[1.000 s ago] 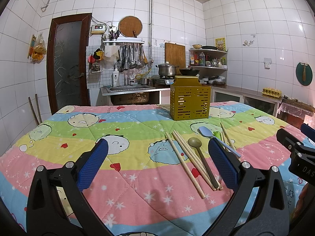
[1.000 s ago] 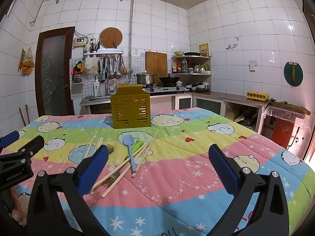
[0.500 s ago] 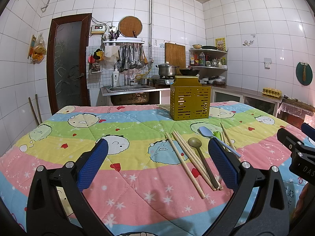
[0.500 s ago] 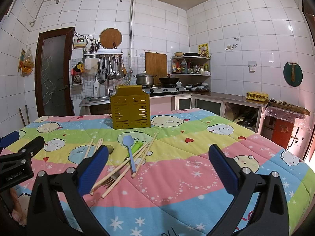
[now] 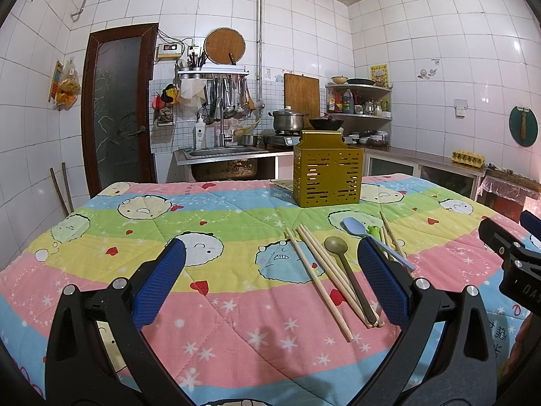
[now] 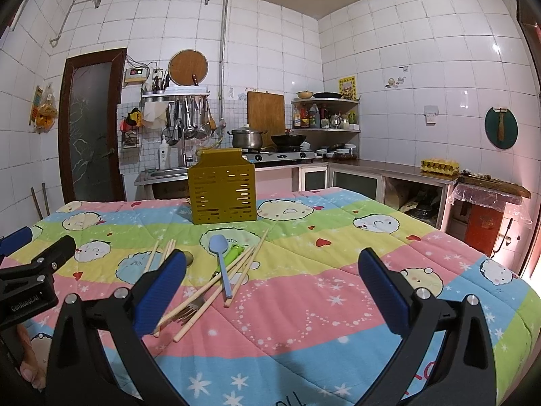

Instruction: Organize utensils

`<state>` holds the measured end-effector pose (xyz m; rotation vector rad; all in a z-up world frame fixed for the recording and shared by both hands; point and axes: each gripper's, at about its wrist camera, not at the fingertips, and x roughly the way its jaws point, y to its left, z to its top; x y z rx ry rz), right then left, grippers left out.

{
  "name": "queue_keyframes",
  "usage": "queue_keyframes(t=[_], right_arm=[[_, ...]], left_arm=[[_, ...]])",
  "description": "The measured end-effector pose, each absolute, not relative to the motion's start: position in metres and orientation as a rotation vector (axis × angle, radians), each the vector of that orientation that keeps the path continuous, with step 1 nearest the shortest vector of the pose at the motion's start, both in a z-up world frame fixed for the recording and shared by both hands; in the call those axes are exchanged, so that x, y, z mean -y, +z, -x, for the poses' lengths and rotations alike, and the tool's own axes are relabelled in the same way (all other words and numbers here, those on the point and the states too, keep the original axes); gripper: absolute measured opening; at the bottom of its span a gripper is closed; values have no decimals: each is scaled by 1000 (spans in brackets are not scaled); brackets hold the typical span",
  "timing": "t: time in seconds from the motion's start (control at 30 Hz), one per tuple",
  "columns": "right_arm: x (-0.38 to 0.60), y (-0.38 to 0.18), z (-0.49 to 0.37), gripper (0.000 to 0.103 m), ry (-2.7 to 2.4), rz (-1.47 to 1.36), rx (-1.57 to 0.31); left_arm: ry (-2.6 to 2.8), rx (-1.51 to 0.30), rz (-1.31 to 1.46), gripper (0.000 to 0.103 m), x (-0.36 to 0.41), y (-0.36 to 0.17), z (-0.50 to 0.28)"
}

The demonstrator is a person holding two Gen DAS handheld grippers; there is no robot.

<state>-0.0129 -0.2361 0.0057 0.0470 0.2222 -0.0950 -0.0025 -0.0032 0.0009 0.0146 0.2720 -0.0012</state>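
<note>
Several pale wooden chopsticks [image 5: 318,272], a blue spoon [image 6: 219,264] and a brown spoon [image 5: 345,267] lie scattered (some crossing) on the striped cartoon quilt [image 5: 219,304], near a perforated yellow metal holder [image 5: 327,169]; left gripper [image 5: 270,284] and right gripper [image 6: 272,291] hover wide open, empty.

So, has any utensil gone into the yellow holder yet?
No, nothing sticks out of the holder; spoons and chopsticks lie on the quilt.

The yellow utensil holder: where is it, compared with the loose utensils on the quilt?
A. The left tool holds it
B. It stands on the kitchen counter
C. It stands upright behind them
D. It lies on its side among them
C: the yellow utensil holder stands upright on the quilt, beyond the chopsticks and blue spoon.
</note>
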Motion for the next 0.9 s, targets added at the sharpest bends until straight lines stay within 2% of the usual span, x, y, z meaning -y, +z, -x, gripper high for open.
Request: queue_keyframes(t=[0.7,0.9], right_arm=[[235,3,1,99,-79,-53,-288],[242,17,-21,99,-46,-92,-323]], left_arm=[[27,-344,2,98,-3,2,-11],[-12,-402,27,98,-9,23,-39]])
